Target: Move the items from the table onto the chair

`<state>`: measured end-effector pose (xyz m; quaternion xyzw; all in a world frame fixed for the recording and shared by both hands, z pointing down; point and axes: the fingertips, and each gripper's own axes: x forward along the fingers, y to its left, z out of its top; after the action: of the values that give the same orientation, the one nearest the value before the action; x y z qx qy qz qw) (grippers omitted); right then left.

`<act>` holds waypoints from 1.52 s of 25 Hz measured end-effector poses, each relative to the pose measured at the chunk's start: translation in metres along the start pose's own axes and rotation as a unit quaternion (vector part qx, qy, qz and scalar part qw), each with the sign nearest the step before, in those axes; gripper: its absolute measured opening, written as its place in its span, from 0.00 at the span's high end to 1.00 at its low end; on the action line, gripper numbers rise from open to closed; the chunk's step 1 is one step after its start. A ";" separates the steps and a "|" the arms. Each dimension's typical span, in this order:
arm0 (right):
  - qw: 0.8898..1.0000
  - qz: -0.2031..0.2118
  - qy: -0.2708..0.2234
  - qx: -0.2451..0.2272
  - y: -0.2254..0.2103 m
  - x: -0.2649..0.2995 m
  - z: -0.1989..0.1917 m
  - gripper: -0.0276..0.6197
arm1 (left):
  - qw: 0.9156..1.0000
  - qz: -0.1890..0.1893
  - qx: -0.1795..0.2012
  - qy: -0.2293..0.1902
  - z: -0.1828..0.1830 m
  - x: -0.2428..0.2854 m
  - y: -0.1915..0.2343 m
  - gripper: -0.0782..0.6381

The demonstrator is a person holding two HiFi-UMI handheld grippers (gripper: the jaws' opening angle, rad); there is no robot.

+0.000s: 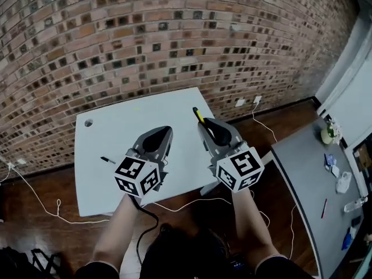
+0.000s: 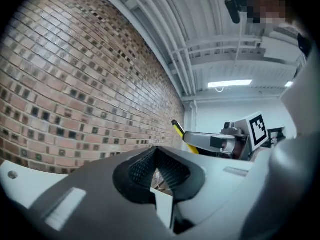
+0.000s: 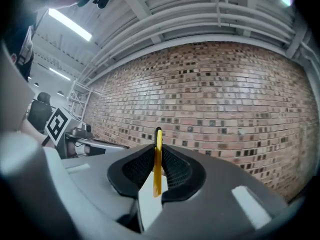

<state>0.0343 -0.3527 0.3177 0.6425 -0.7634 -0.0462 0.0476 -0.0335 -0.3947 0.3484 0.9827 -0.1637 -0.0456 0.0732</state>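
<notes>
You are standing in an industrial-style workroom, facing a long brick wall [image 1: 145, 39] with a white table [image 1: 116, 156] in front of it. Cables [image 1: 58, 205] are trailing over the dark wood floor [image 1: 290, 121], a cluttered grey desk [image 1: 308, 179] is curving along one side, and a strip light [image 2: 230, 84] is glowing under bare white ceiling beams [image 2: 165, 34].

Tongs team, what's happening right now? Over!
Left tongs shut, empty. Right tongs shut on yellow pen. Black pen lies on white table. Chair not in view, nothing blocking.
</notes>
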 end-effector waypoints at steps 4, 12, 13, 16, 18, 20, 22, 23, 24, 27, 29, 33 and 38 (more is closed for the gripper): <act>0.998 -0.067 -0.002 0.000 -0.046 -0.066 0.001 0.89 | 0.997 -0.073 0.003 0.011 -0.010 0.041 -0.070 0.87; 0.983 -0.183 0.010 0.010 -0.130 -0.230 -0.017 0.89 | 0.982 -0.185 0.000 0.032 -0.042 0.113 -0.233 0.87; 0.981 -0.195 0.013 0.011 -0.140 -0.251 -0.020 0.89 | 0.980 -0.196 -0.002 0.034 -0.046 0.121 -0.254 0.87; 0.974 -0.226 0.019 0.014 -0.166 -0.314 -0.028 0.89 | 0.973 -0.228 -0.005 0.042 -0.061 0.142 -0.320 0.87; 0.968 -0.247 0.023 0.018 -0.183 -0.355 -0.034 0.89 | 0.967 -0.250 -0.007 0.047 -0.070 0.156 -0.364 0.87; 0.962 -0.269 0.030 0.022 -0.199 -0.396 -0.040 0.89 | 0.961 -0.271 -0.008 0.051 -0.078 0.170 -0.406 0.87; 0.956 -0.292 0.036 0.026 -0.214 -0.437 -0.047 0.89 | 0.955 -0.291 -0.009 0.055 -0.088 0.184 -0.447 0.87; 0.952 -0.303 0.039 0.028 -0.222 -0.457 -0.051 0.89 | 0.952 -0.301 -0.010 0.057 -0.092 0.190 -0.467 0.87; 0.947 -0.316 0.042 0.029 -0.230 -0.477 -0.054 0.89 | 0.949 -0.311 -0.010 0.059 -0.097 0.197 -0.486 0.87; 0.934 -0.352 0.052 0.032 -0.252 -0.536 -0.065 0.89 | 0.938 -0.341 -0.011 0.065 -0.112 0.217 -0.544 0.87; 0.924 -0.377 0.058 0.036 -0.264 -0.574 -0.073 0.89 | 0.930 -0.361 -0.014 0.070 -0.122 0.226 -0.578 0.87; 0.898 -0.432 0.065 0.045 -0.283 -0.636 -0.082 0.89 | 0.909 -0.407 -0.018 0.088 -0.141 0.236 -0.638 0.87; 0.868 -0.486 0.076 0.061 -0.292 -0.687 -0.097 0.89 | 0.884 -0.455 -0.017 0.105 -0.159 0.247 -0.689 0.87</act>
<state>0.4487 0.2742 0.3659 0.9356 -0.3495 0.0317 0.0377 0.4340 0.1895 0.3794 0.9470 0.3105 0.0265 0.0782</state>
